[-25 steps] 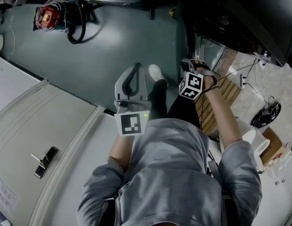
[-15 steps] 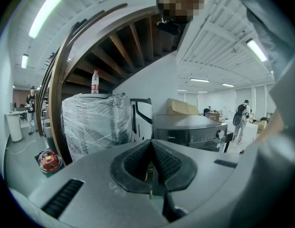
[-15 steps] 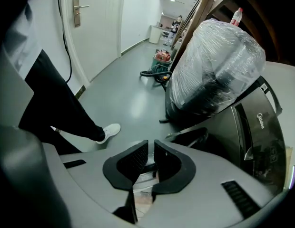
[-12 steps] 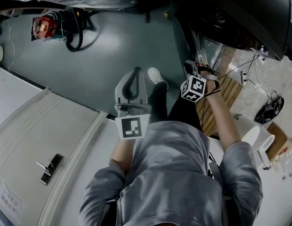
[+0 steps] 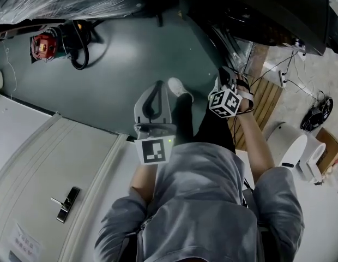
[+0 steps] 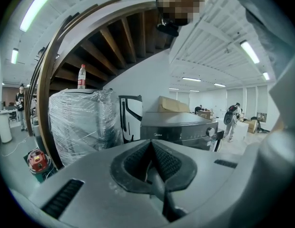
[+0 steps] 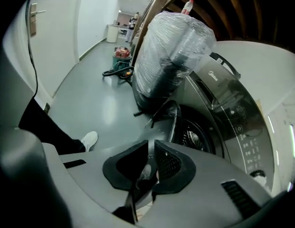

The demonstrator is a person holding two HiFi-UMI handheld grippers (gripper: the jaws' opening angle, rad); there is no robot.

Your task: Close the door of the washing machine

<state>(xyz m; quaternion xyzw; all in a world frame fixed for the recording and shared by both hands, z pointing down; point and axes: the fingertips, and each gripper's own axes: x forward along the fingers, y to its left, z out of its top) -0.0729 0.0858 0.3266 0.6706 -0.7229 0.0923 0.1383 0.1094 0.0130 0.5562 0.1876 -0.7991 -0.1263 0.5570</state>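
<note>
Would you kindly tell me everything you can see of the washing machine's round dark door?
In the right gripper view, the round dark door of the dark grey front-loading washing machine stands swung open, seen almost edge-on. It looks glossy, with a bulging dark window. It juts out beside the drum opening, over the grey floor. Nothing is seen touching it besides the machine itself.

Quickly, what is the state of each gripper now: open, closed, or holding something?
Left gripper: closed, jaws together, holding nothing.
Right gripper: slightly open, a narrow gap between the jaws, holding nothing.
</note>
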